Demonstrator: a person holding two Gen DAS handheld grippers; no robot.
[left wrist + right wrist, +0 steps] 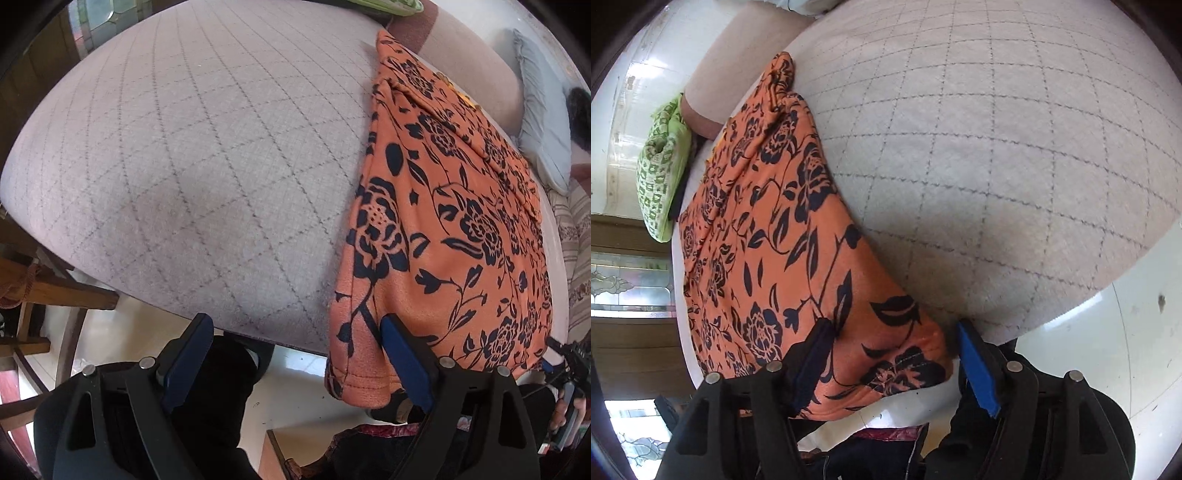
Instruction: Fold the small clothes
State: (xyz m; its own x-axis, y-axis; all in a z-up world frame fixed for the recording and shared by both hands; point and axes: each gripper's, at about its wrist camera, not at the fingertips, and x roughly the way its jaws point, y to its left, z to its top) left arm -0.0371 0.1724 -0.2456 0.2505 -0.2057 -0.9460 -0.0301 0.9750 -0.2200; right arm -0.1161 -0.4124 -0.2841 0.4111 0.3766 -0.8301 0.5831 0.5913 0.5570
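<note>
An orange garment with a black flower print (454, 229) lies flat on a grey quilted surface (192, 166), its near hem hanging over the front edge. My left gripper (295, 328) is open at that edge, its right finger (402, 354) against the garment's near left corner. In the right wrist view the same garment (768, 236) lies at the left. My right gripper (892, 334) is open with the garment's near right corner between its jaws, over the surface's edge (997, 314).
A green patterned cushion (661, 173) lies beyond the garment's far end. A grey pillow (543, 118) and striped fabric (576, 251) lie to the right. A wooden frame (44, 288) stands at the left. Pale floor (1115, 350) shows below the surface's edge.
</note>
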